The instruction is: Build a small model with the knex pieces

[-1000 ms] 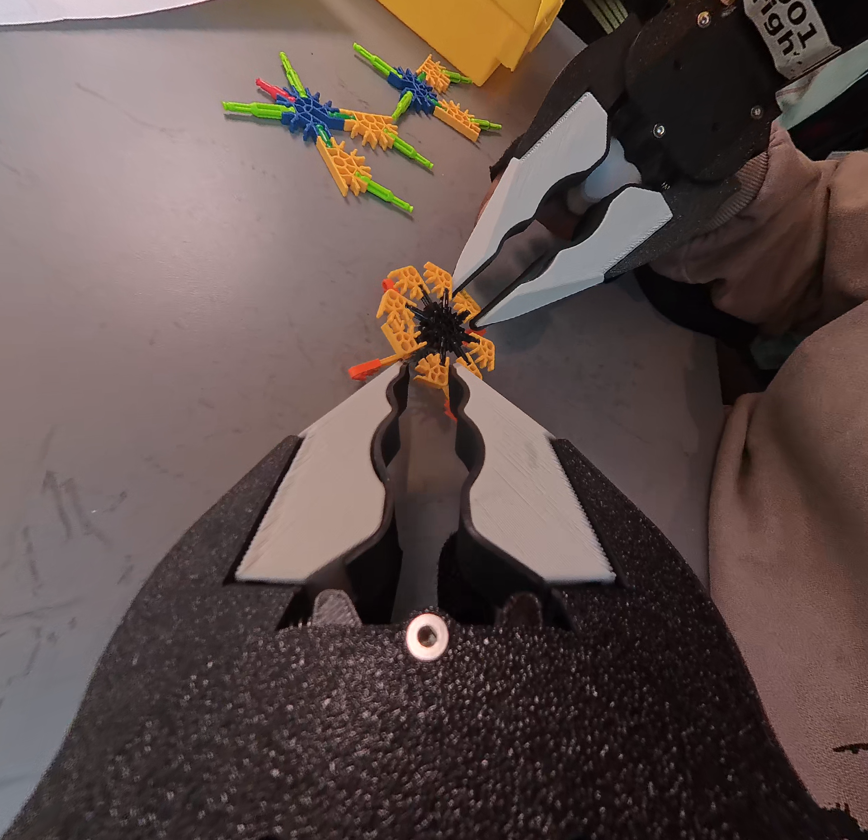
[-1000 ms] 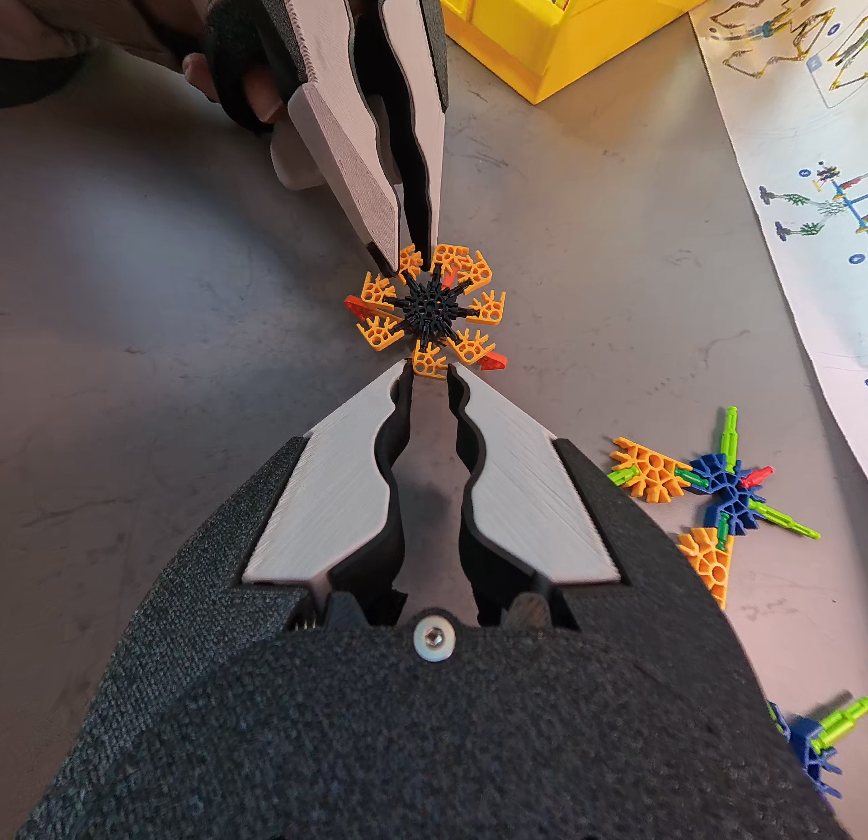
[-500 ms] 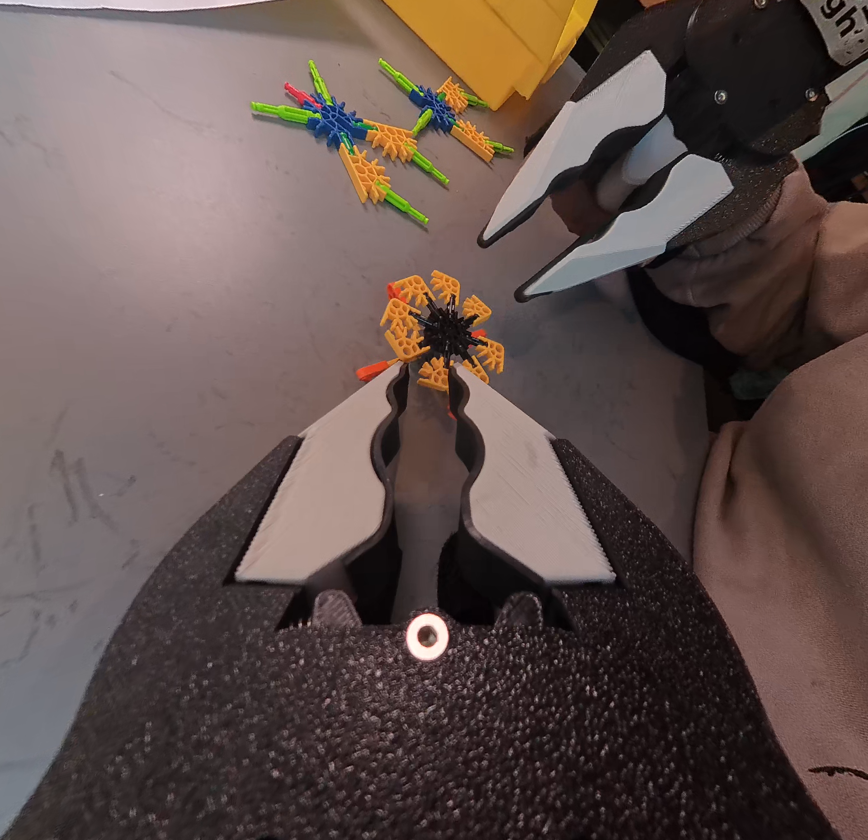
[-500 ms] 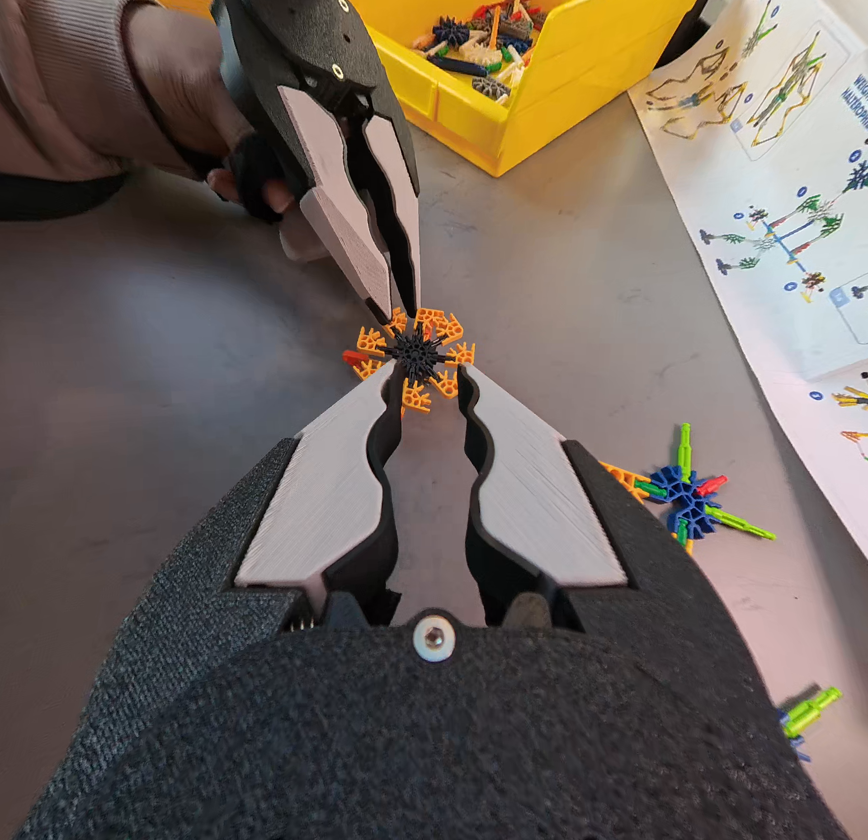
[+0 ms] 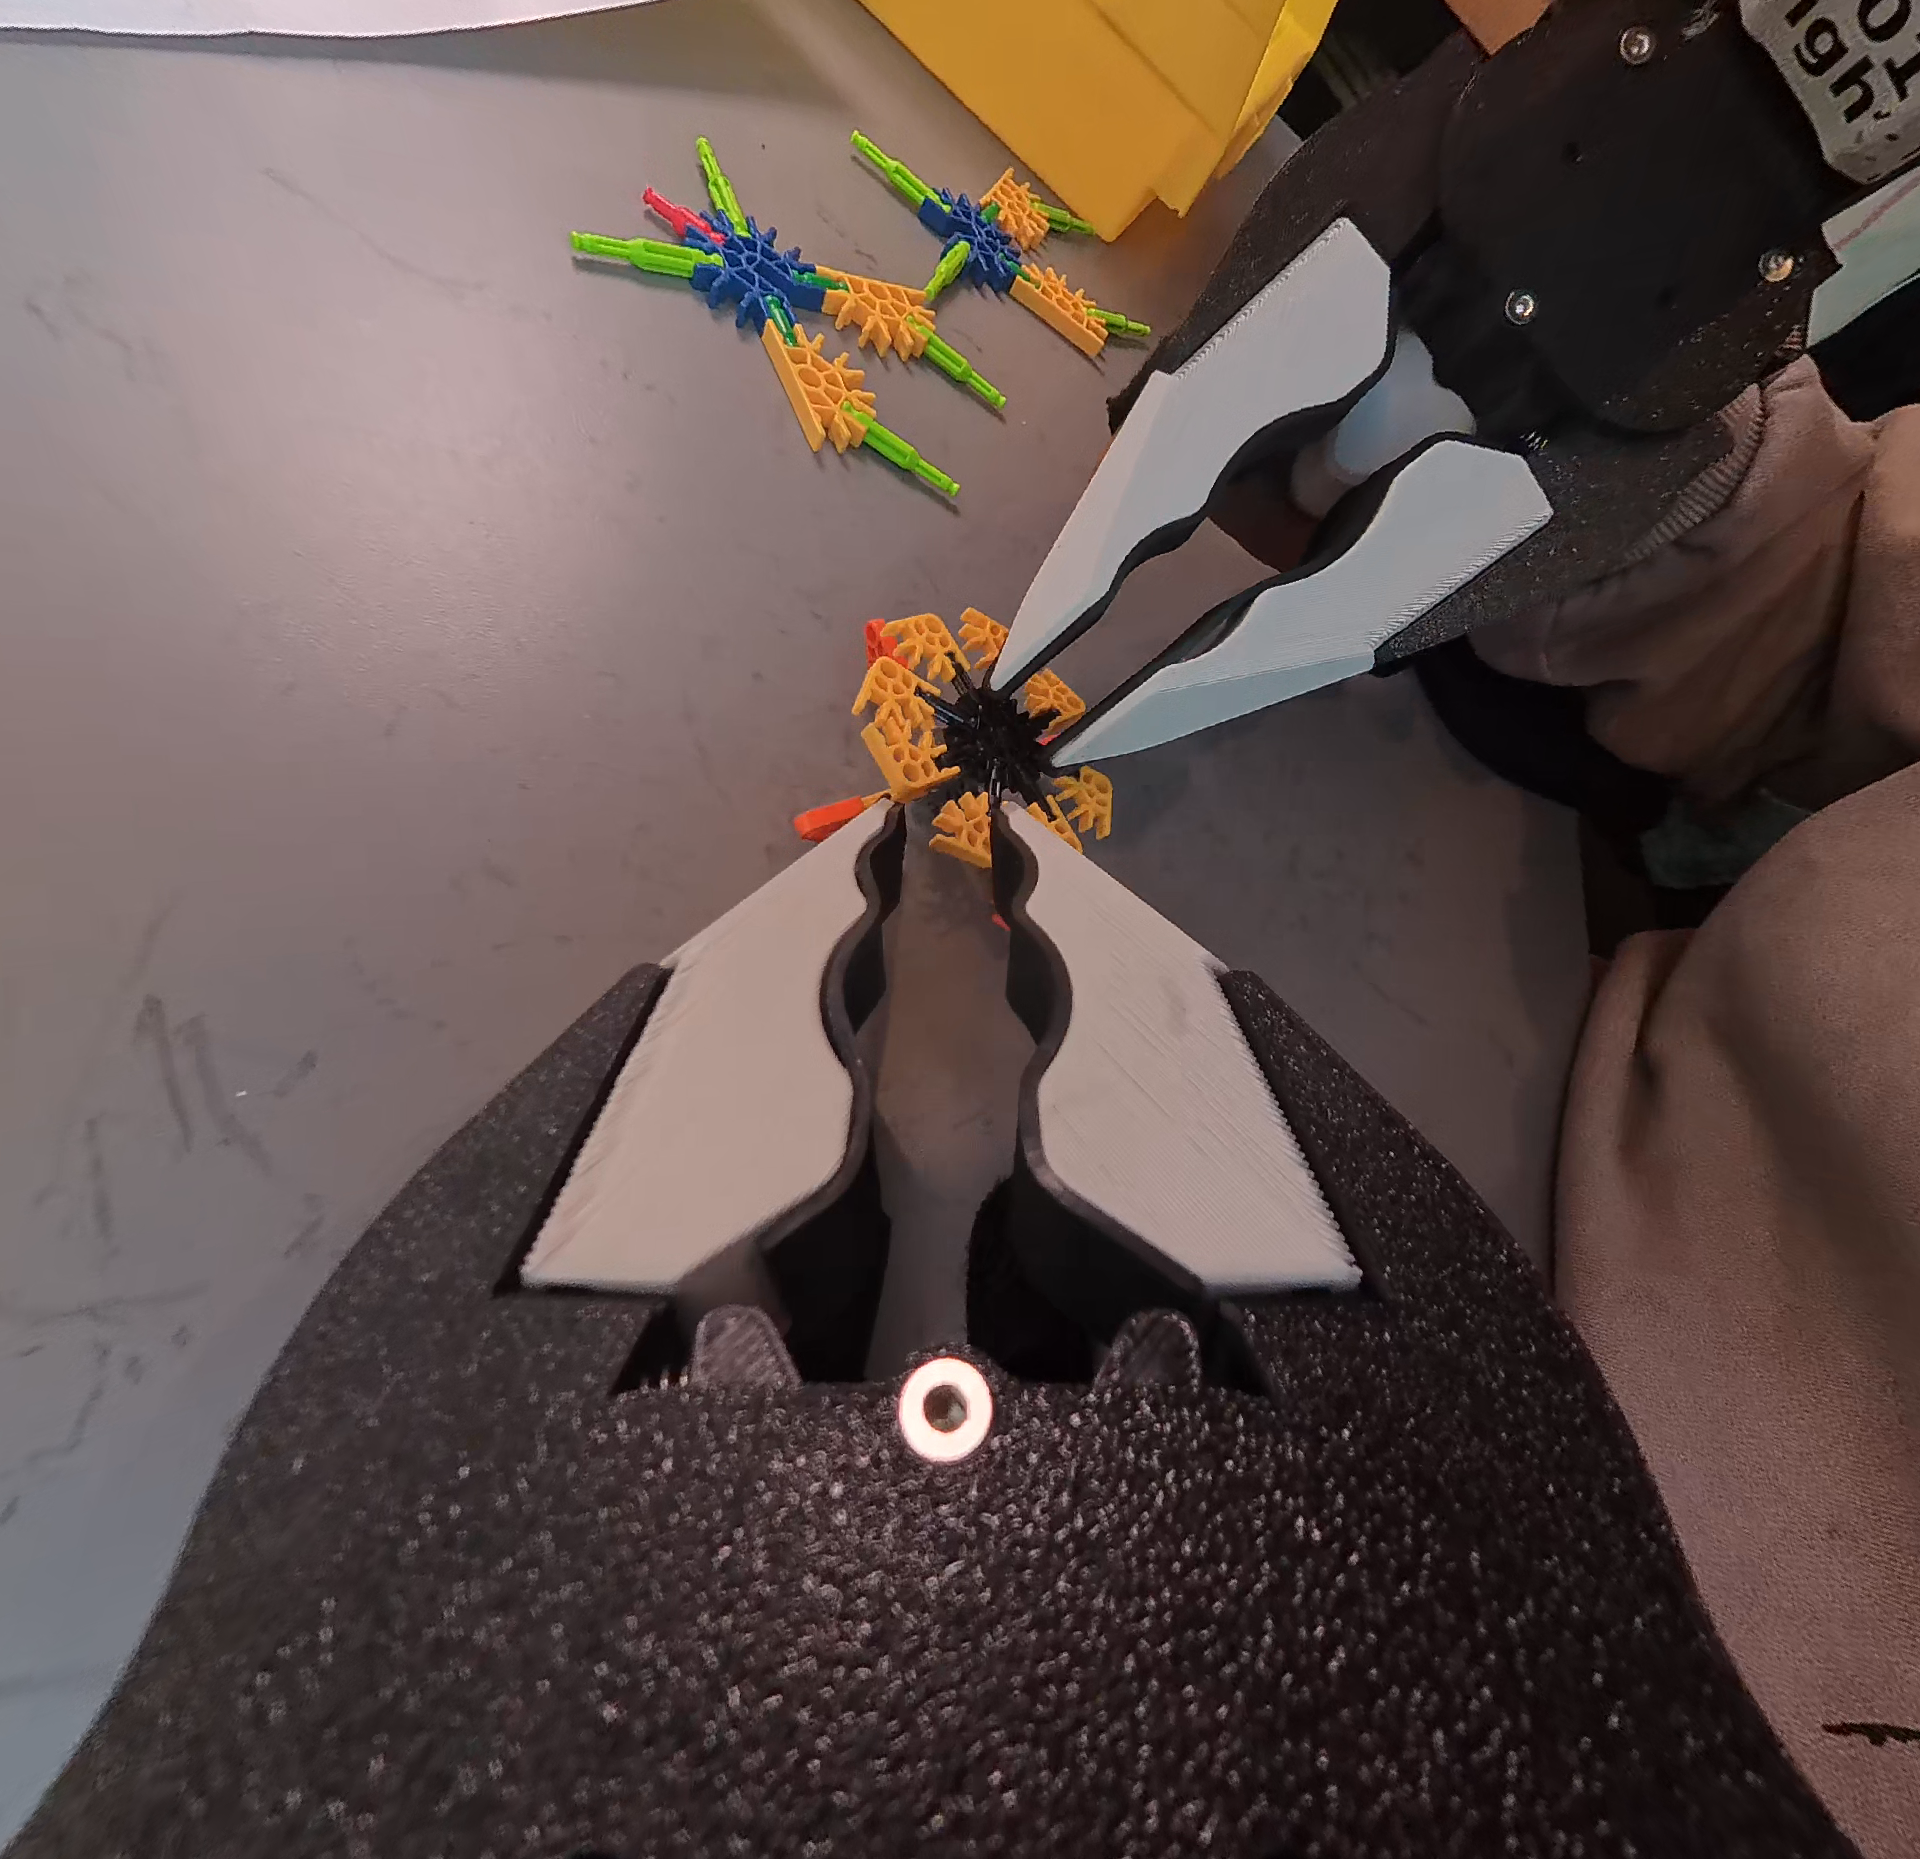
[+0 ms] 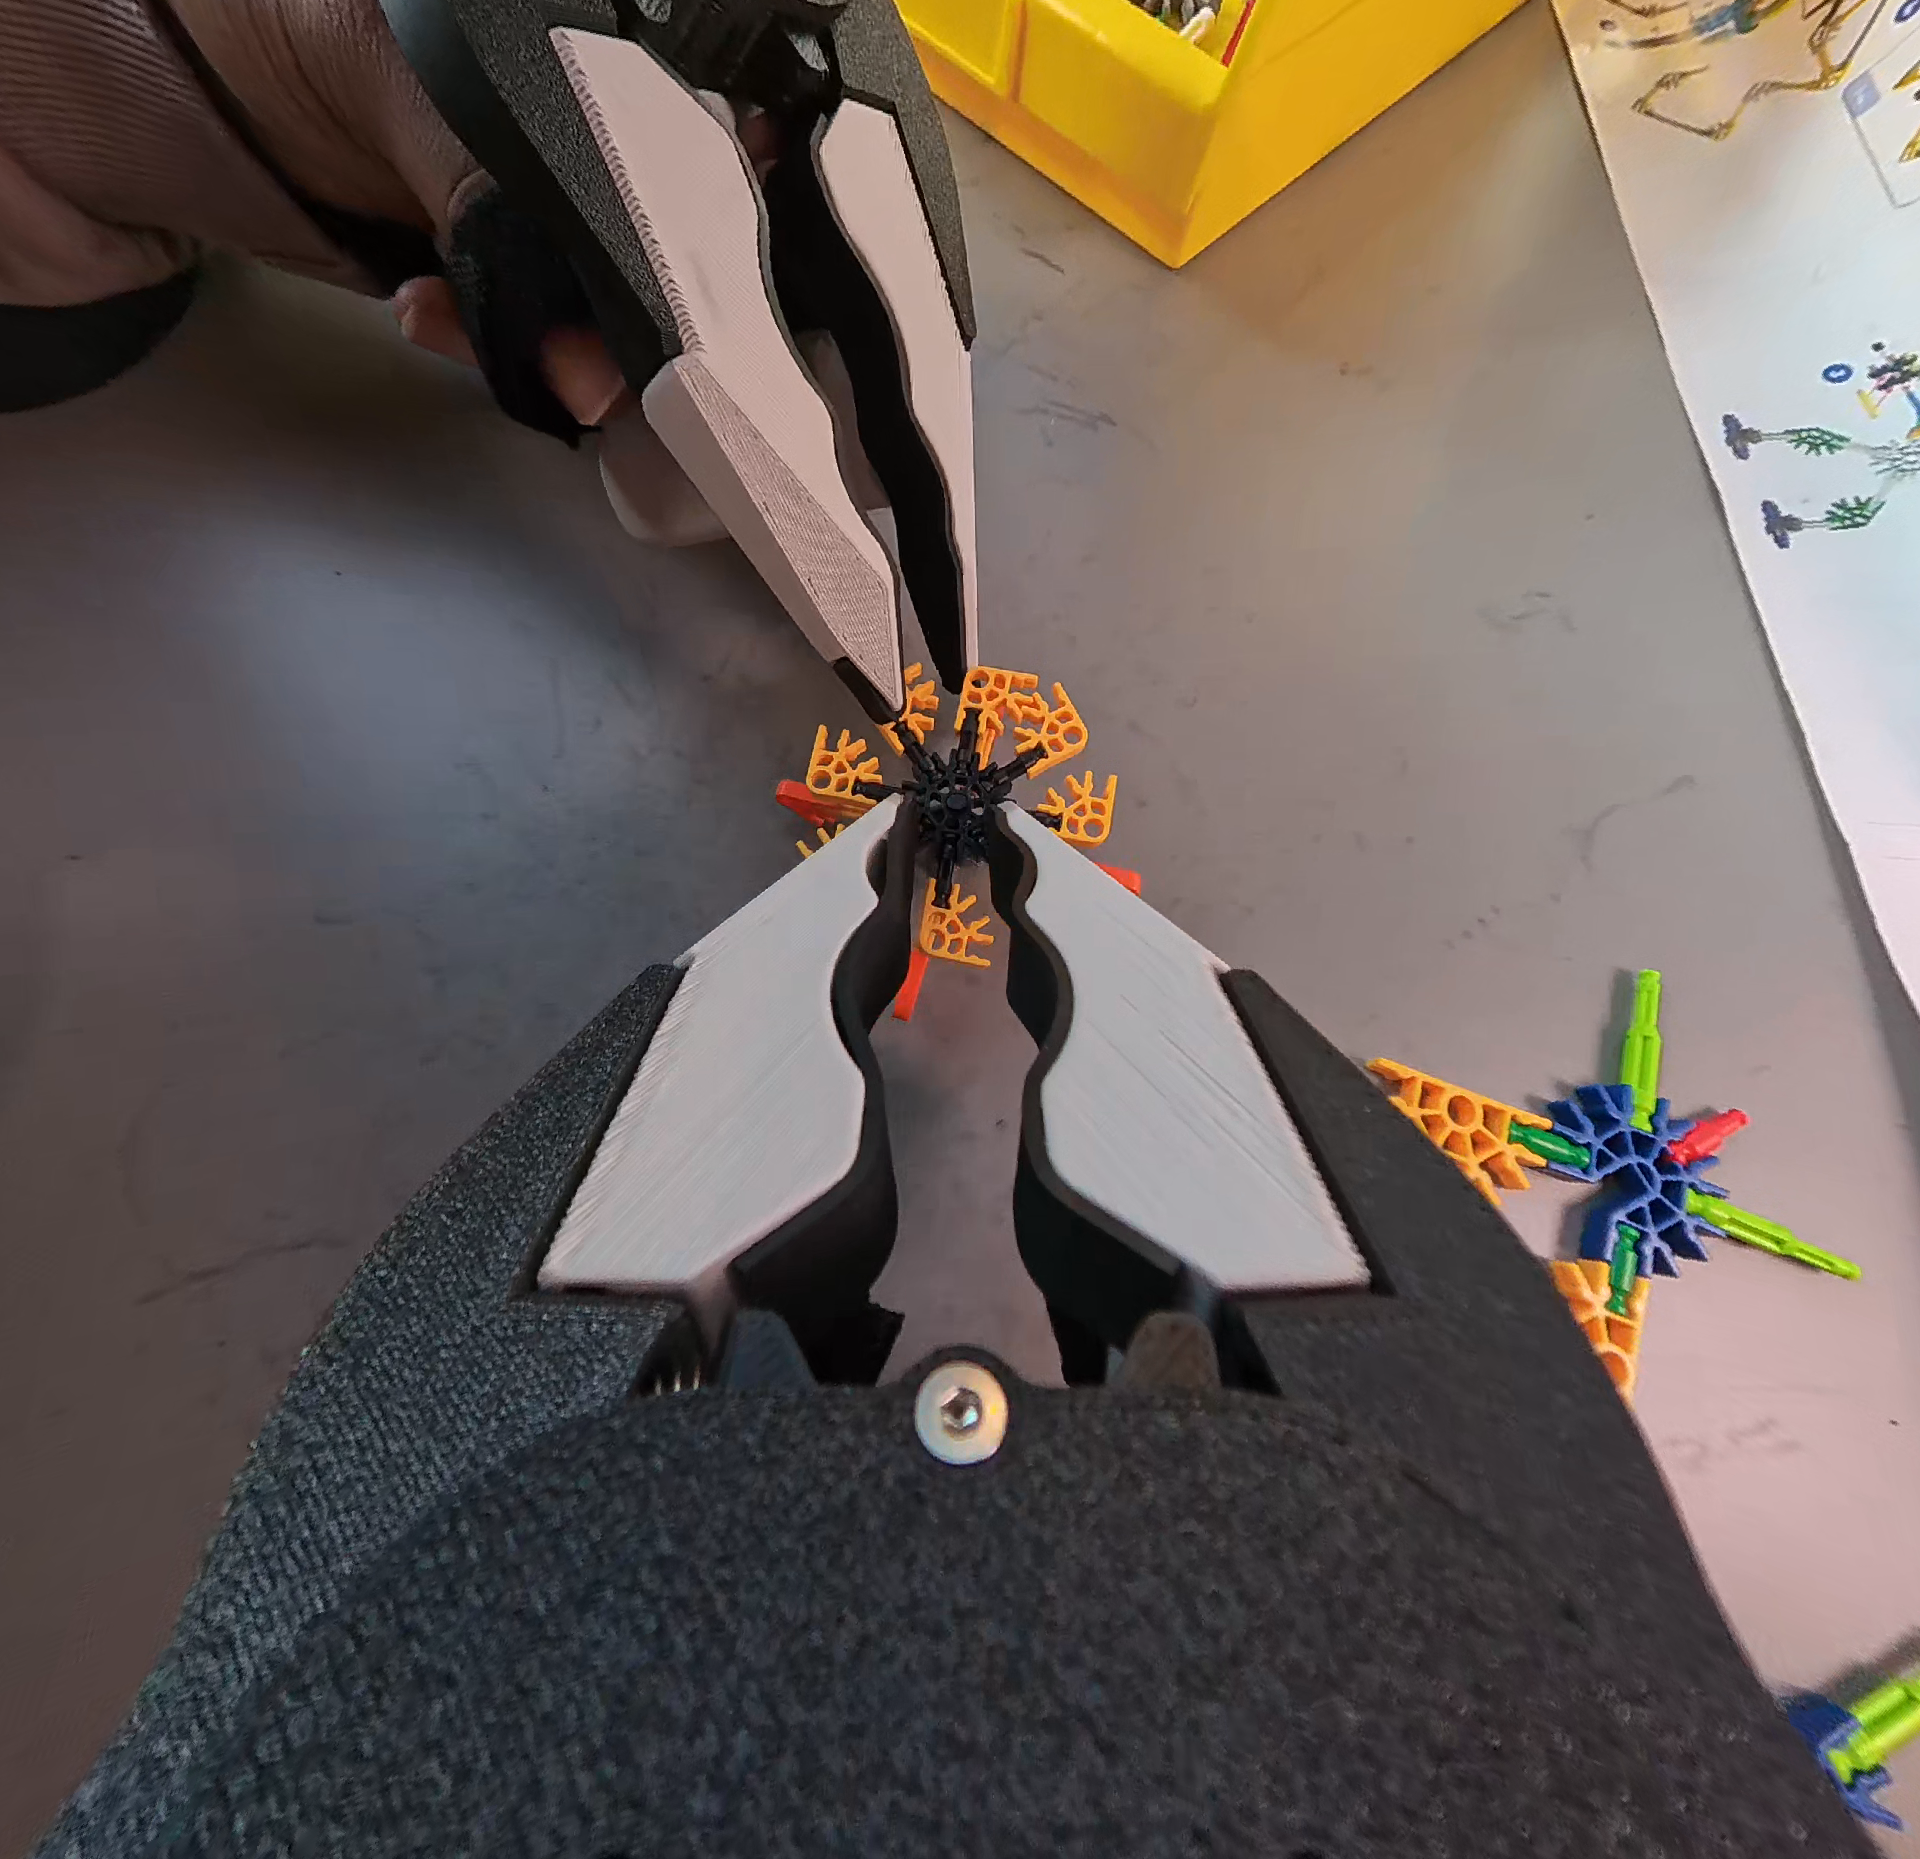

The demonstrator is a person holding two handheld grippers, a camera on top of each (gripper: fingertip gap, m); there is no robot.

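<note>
A small wheel, a black hub (image 5: 985,739) ringed with orange connectors and red rods, is held just above the grey table. My left gripper (image 5: 948,824) is shut on one orange connector (image 5: 961,835) at the wheel's near edge. My right gripper (image 6: 948,817) straddles the black hub (image 6: 951,801), with both fingertips pressed against its sides. In the left wrist view the right gripper (image 5: 1025,720) comes in from the upper right. In the right wrist view the left gripper (image 6: 920,695) comes down from the top onto an orange connector (image 6: 916,706).
Two blue-hub pieces with green rods and orange connectors (image 5: 769,271) (image 5: 977,240) lie on the table (image 5: 312,666); one shows in the right wrist view (image 6: 1636,1175). A yellow parts bin (image 6: 1195,126) stands behind. An instruction sheet (image 6: 1818,303) lies at right. A sleeve (image 5: 1714,1186) fills the right side. Less than 4 cm separates the two grippers' tips.
The right gripper drew back and opened half a second ago, then came forward again and closed its tips around the black hub. The left gripper kept its hold and stayed put.
</note>
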